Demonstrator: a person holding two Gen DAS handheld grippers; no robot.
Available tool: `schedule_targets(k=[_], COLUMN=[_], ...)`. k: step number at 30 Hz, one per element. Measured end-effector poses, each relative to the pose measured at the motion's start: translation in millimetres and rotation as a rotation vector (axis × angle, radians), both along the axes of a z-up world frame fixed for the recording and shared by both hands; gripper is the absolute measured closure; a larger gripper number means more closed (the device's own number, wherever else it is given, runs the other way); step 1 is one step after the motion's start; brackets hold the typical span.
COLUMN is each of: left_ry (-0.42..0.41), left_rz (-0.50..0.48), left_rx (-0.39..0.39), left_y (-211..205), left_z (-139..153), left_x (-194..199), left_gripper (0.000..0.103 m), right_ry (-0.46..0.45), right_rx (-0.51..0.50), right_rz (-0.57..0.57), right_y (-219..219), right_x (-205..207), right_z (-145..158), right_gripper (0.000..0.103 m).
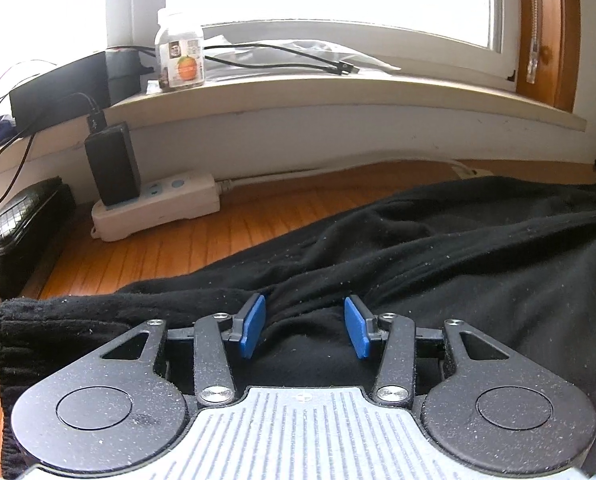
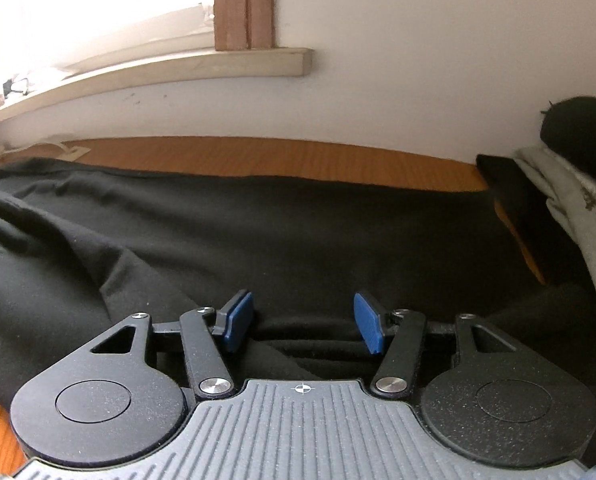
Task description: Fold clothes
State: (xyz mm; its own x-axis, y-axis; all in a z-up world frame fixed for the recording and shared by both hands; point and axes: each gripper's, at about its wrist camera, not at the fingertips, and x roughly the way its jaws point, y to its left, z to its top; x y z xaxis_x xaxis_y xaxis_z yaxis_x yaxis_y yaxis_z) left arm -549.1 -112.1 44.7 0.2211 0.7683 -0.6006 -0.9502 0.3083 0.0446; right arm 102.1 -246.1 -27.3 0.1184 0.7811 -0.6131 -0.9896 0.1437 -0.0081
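A black garment (image 1: pixel 418 260) lies spread and wrinkled across the wooden table (image 1: pixel 169 244). In the left wrist view a thick folded edge of it shows at the lower left. My left gripper (image 1: pixel 305 326) hovers low over a ridge of the cloth, its blue pads (image 1: pixel 253 326) apart and pressing on nothing. Seen from the right wrist, the same black garment (image 2: pixel 257 220) lies flatter, its far edge running straight along the table (image 2: pixel 257 156). My right gripper (image 2: pixel 302 322) stands open just above the cloth, with fabric below the gap and none pinched.
A white power strip (image 1: pixel 157 204) with a black adapter (image 1: pixel 111 164) sits at the back left, beside a black case (image 1: pixel 13 232). A jar (image 1: pixel 179 52) and cables rest on the windowsill (image 1: pixel 338 92). Grey-white clothing (image 2: pixel 578 208) and a dark bundle (image 2: pixel 578 128) lie at the right.
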Motion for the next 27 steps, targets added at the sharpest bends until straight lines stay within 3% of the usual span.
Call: schedule_targets(k=[6,10,18,23,24,25,26,27], left_ry=[0.060,0.079,0.186,0.153,0.158,0.148,0.136,0.140], left_rz=[-0.007,-0.074,-0.227,-0.230,-0.236,-0.244,-0.253,-0.257], left_rx=[0.019,0.046,0.004,0.000,0.005,-0.001,-0.009,-0.008], left_y=[-2.0,-4.8,4.4,17.6,18.0,18.4,18.8,19.5], left_z=[10.2,20.4,4.1,-1.0,-1.5,-1.1,-0.6,-0.4], left_x=[20.2,43.2,102.7,104.6,105.6,106.0,106.3,108.4], left_gripper=[0.055,0.042,0.053,0.053,0.055,0.065,0.080,0.082], right_ry=[0.022,0.060,0.035,0.010,0.013,0.024,0.037,0.050], right_rx=[0.082,0.083,0.021,-0.011,-0.009,-0.005,-0.002,0.001], right_rz=[0.091,0.216,0.385,0.365,0.356,0.348,0.343,0.337], right_y=[16.5,31.1,47.3,45.7,43.8,42.2,41.1,39.9], right_x=[-27.1,-60.0,-108.4,-100.5,-97.2,-93.7,-90.3,-87.0], right_z=[15.9,22.6,20.9,16.6,16.4,16.5,16.4,16.4], right_gripper=[0.047,0.047,0.047,0.047,0.049,0.051,0.068,0.084])
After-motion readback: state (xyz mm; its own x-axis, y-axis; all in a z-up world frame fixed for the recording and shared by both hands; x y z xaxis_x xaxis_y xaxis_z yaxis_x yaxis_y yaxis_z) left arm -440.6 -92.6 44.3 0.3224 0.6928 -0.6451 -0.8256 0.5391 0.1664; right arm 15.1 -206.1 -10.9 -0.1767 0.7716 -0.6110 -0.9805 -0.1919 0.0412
